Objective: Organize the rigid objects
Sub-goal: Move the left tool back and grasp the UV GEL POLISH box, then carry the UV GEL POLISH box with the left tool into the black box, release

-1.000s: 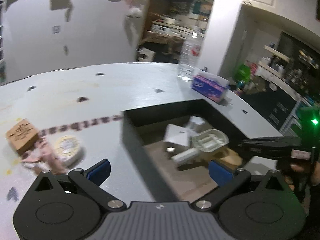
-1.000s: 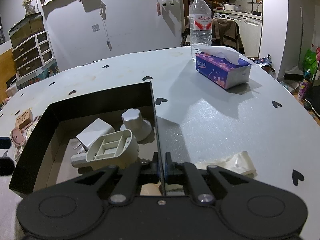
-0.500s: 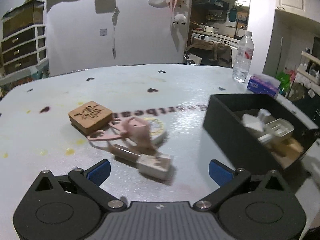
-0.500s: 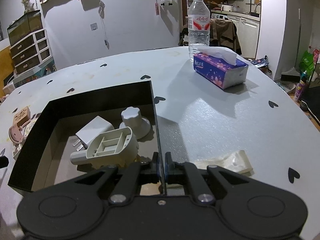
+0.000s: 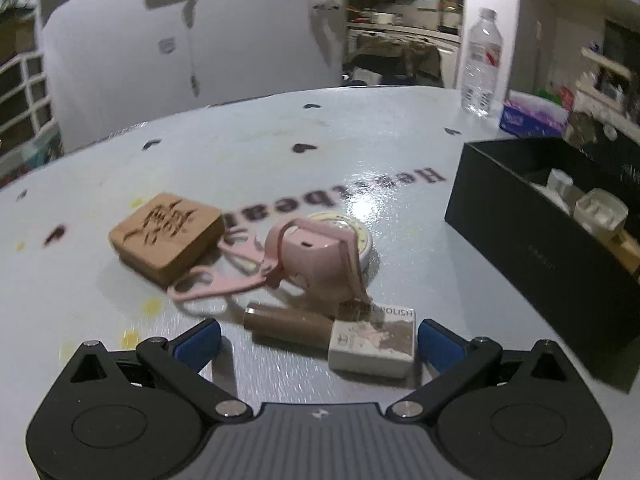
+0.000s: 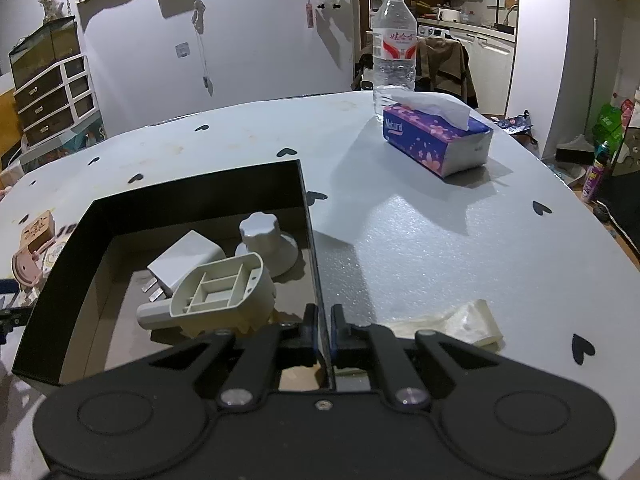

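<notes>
now the left gripper (image 5: 318,342) is wide open around the nail polish bottle (image 5: 332,334) lying on the table (image 5: 360,152); it looks light, stiff, slippery, so grip the boxy cap. farther, the right gripper (image 6: 323,326) pinches the black box (image 6: 306,200) wall.

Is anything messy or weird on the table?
A little. Outside the black box, the pink hooked piece leans on the round tin, tangled against the wooden block, and the nail polish bottle lies on its side. Yellow spots stain the table nearby.
</notes>
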`<move>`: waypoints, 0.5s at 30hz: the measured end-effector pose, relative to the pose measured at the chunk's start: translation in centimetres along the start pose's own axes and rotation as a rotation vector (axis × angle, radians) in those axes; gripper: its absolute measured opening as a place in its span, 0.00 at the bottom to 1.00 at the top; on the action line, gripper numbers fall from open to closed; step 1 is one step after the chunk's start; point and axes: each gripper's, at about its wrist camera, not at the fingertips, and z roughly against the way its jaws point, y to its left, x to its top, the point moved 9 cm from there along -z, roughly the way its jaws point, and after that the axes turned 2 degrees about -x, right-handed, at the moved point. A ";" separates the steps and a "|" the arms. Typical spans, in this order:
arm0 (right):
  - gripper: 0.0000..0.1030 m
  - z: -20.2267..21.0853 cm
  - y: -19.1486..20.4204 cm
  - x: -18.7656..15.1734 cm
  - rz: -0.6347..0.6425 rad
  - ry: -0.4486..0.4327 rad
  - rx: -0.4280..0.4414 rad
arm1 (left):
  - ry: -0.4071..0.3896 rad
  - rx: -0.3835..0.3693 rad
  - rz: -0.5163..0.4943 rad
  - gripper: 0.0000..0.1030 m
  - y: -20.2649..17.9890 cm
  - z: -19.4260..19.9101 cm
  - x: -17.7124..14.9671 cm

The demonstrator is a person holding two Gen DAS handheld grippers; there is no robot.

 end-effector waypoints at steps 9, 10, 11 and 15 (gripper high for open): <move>0.07 0.0 0.1 -0.1 0.000 0.000 -0.002 | -0.039 -0.018 -0.002 0.84 -0.5 0.2 0.4; 0.07 0.0 0.0 -0.1 0.000 0.000 -0.001 | -0.036 -0.013 0.004 0.84 -0.5 0.4 0.2; 0.07 0.0 0.0 -0.1 -0.001 0.000 -0.001 | -0.031 -0.010 0.009 0.84 -0.6 0.6 0.0; 0.07 0.0 0.0 -0.1 -0.001 -0.001 0.001 | -0.002 -0.014 0.025 0.84 -1.2 1.9 -1.0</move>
